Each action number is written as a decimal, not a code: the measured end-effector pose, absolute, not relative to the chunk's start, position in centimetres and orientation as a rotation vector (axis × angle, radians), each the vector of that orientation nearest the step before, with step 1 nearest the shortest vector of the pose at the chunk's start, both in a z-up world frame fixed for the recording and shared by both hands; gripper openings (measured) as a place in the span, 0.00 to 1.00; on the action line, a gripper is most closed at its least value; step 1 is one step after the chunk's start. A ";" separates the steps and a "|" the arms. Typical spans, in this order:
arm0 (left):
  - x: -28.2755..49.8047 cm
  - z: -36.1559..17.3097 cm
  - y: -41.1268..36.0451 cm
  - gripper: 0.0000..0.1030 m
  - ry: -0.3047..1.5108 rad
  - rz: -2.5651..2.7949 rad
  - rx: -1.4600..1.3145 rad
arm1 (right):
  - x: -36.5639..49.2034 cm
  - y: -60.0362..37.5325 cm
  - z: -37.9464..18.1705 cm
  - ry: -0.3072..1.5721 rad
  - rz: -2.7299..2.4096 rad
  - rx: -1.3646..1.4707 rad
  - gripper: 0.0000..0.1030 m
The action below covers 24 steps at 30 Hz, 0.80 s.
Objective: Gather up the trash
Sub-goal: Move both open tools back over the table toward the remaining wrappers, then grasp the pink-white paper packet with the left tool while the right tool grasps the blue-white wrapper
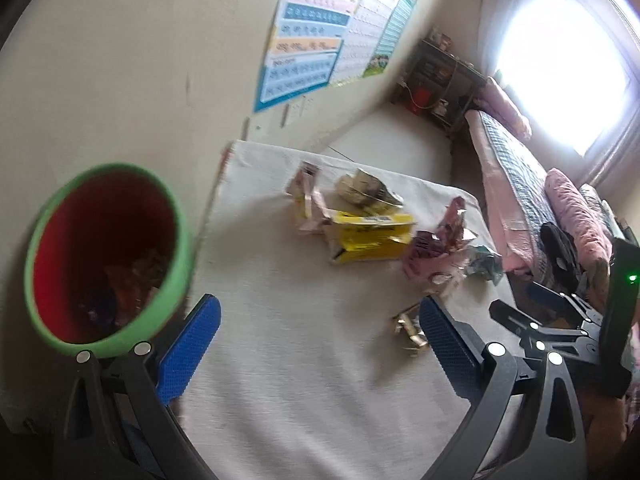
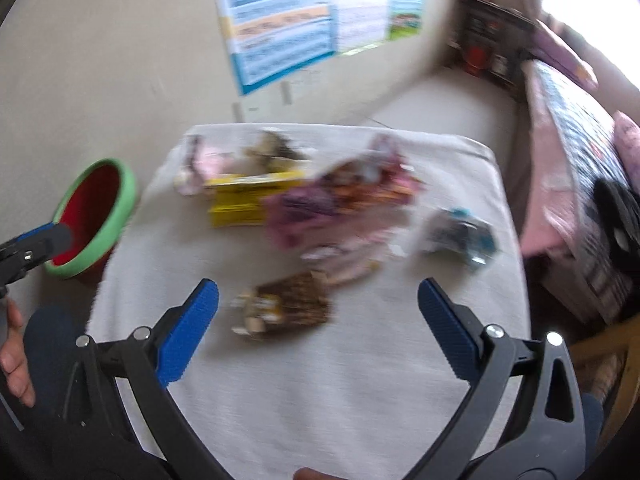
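A red bin with a green rim stands left of the white-clothed table and holds some scraps; it also shows as the bin in the right wrist view. Trash lies on the cloth: a yellow box, pink wrappers, a crumpled beige packet, a small gold wrapper. My left gripper is open and empty, beside the bin. My right gripper is open above a brown wrapper, not touching it. A teal wrapper lies to the right.
A wall with a poster runs behind the table. A bed with pink and checked bedding stands along the right, under a bright window. A dark shelf sits in the far corner. A hand shows at the left.
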State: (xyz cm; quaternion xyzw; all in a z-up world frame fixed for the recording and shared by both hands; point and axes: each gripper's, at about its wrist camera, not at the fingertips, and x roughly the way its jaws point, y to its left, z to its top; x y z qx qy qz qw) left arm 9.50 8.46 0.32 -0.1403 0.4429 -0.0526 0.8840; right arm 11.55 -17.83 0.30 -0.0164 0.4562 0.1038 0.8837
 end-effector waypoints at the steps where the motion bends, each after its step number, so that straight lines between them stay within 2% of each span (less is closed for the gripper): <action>1: 9.9 0.3 8.1 0.92 0.927 -0.117 -0.296 | 11.8 -19.0 0.2 0.949 0.193 -0.023 0.95; 10: 13.5 0.0 6.9 0.92 0.957 -0.101 -0.303 | 13.6 -24.7 -1.2 0.960 0.091 0.020 0.95; 17: 17.7 -2.4 7.1 0.91 1.009 -0.093 -0.290 | 16.4 -27.0 -3.1 0.982 0.051 -0.004 0.95; 24: 22.1 -5.2 6.9 0.82 1.064 -0.109 -0.262 | 20.3 -27.9 -5.7 1.026 0.052 -0.034 0.95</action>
